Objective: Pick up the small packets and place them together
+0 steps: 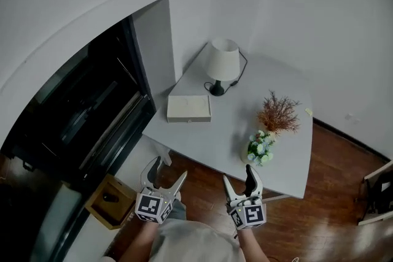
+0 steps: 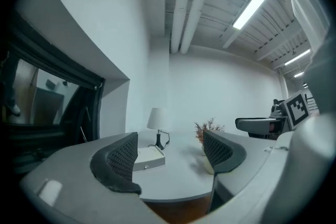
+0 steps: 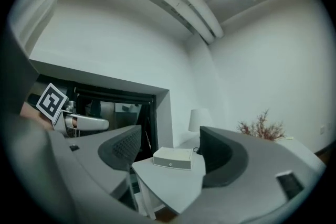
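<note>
The left gripper point(image 1: 170, 167) and right gripper point(image 1: 238, 173) are hovering level before the grey table point(image 1: 233, 126), both with jaws apart and empty. What looks like a small pale packet point(image 1: 309, 111) is lying at the table's right edge, near the dried flowers point(image 1: 277, 112).

The head camera looked steeply down from high above the pale grey desk point(image 1: 227, 132). The cameras on the left hand-held gripper point(image 1: 167, 170) and right hand-held gripper point(image 1: 238, 175) sat low by its near edge, facing level across it. All three views shared the white shaded table lamp point(image 1: 221, 61) and flat white rectangular box point(image 1: 189, 108).
</note>
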A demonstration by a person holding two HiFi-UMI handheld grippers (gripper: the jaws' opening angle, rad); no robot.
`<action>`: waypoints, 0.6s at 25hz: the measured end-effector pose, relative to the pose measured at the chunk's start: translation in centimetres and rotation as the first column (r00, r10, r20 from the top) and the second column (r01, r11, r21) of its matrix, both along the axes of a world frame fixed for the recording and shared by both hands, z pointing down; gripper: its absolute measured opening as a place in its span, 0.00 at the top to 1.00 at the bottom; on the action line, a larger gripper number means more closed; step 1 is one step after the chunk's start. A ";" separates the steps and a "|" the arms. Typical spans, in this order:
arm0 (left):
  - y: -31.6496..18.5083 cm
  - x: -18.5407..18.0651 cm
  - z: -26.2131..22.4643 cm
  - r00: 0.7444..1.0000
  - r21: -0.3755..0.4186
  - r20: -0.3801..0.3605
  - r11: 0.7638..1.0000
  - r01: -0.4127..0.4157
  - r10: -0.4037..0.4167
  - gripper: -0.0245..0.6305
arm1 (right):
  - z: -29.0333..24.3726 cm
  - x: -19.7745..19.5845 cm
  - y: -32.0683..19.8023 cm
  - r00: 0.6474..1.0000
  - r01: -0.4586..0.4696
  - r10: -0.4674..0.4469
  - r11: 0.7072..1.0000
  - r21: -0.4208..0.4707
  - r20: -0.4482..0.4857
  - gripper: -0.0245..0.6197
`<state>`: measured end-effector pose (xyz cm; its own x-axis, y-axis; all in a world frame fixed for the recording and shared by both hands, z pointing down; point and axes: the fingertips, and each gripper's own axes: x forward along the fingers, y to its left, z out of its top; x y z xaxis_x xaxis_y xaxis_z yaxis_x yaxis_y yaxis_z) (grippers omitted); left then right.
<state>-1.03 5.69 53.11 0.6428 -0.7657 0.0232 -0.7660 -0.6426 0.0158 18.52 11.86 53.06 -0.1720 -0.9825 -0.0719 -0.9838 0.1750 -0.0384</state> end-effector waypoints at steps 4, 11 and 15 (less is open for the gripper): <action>-6.9 -2.0 -1.1 1.000 0.005 -0.018 1.000 -0.008 0.009 0.39 | -1.0 -3.7 -7.9 0.999 0.035 -0.036 0.999 -0.009 -0.023 0.42; -15.7 -4.9 -1.5 0.999 0.014 -0.053 1.000 -0.012 0.013 0.39 | -0.8 -7.5 -17.6 0.997 0.051 -0.053 0.997 -0.053 -0.053 0.42; -18.9 -5.9 -1.2 0.999 -0.009 -0.041 1.000 -0.009 0.009 0.39 | -0.4 -8.2 -20.7 0.997 0.053 -0.058 0.995 -0.081 -0.058 0.42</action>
